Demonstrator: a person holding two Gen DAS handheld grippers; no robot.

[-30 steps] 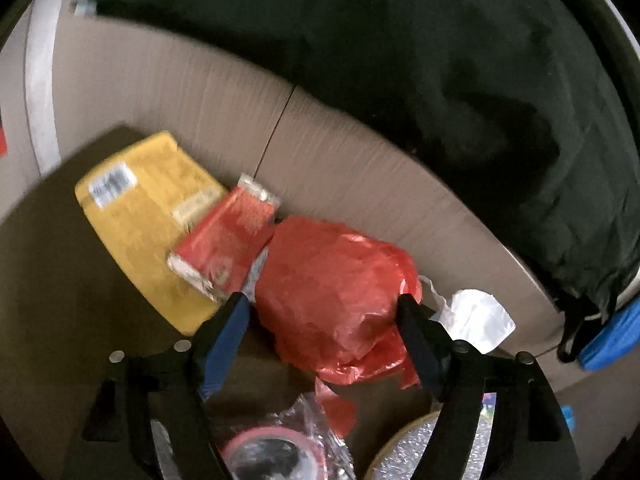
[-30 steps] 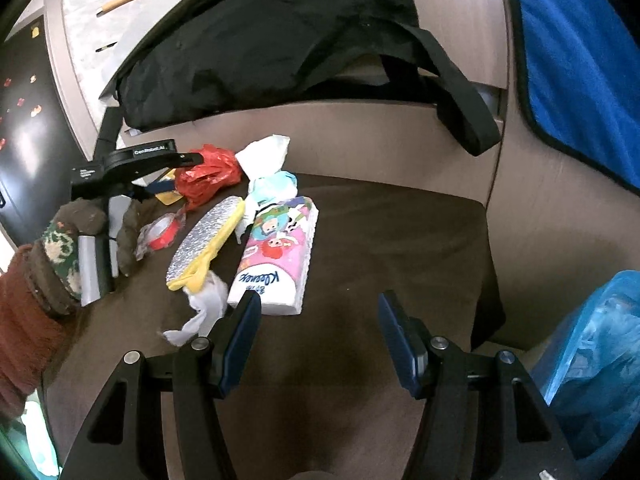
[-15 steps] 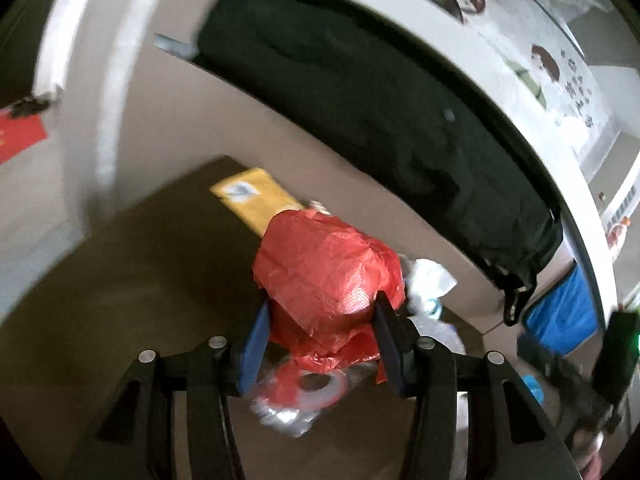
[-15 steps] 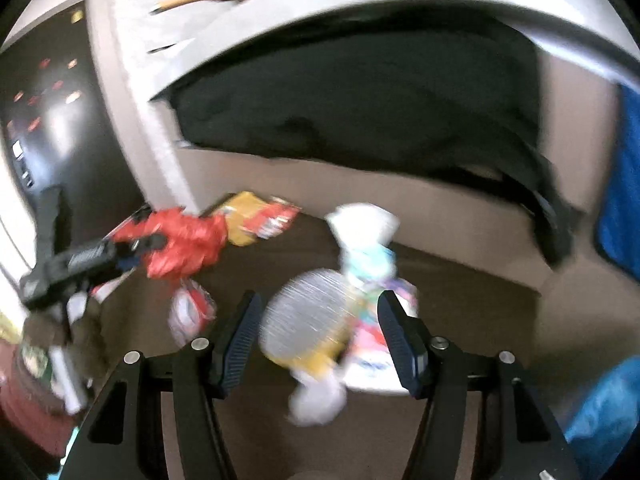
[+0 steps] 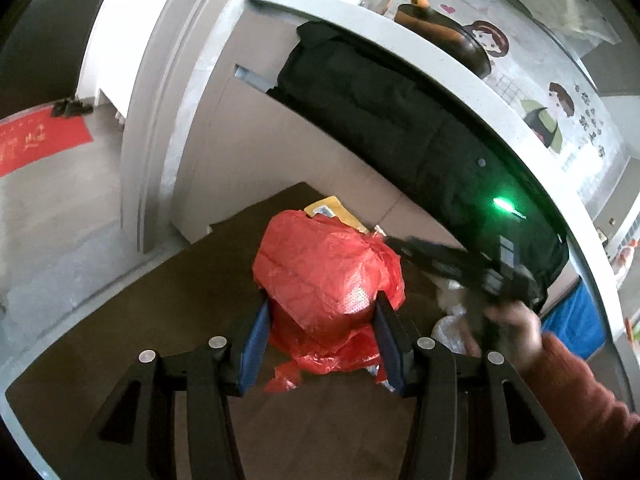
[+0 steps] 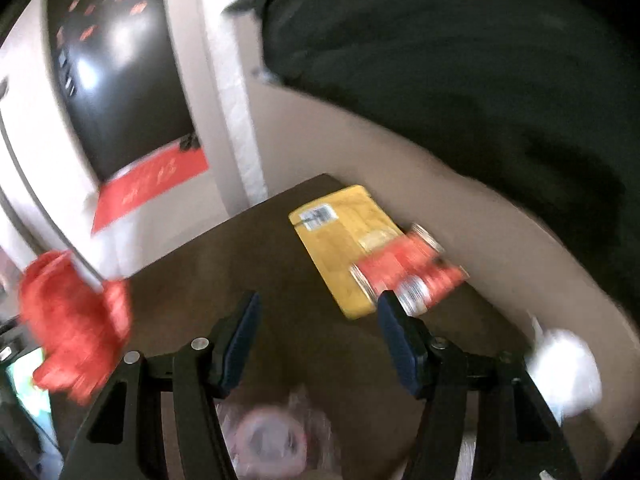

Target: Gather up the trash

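My left gripper (image 5: 320, 304) is shut on a crumpled red plastic bag (image 5: 320, 256) and holds it above the brown seat surface (image 5: 160, 320). That red bag (image 6: 68, 320) shows blurred at the left edge of the right wrist view. My right gripper (image 6: 318, 300) is open over the brown surface with nothing between its fingers. Just ahead to its right a red snack wrapper (image 6: 416, 276) lies on a yellow envelope (image 6: 336, 240). A white crumpled tissue (image 6: 568, 372) lies at the right. Clear plastic wrap (image 6: 276, 440) lies under the right gripper.
A black bag (image 5: 400, 120) hangs from the white counter (image 5: 500, 120) behind the seat. A hand in a rust-red sleeve (image 5: 580, 392) comes in at the right of the left wrist view. Something blue (image 5: 576, 320) shows at the far right. A red mat (image 5: 36, 140) lies on the floor.
My left gripper closed on the red bag and lifted it back from the envelope. My right gripper swung left from the tissue pack to the envelope and wrapper.
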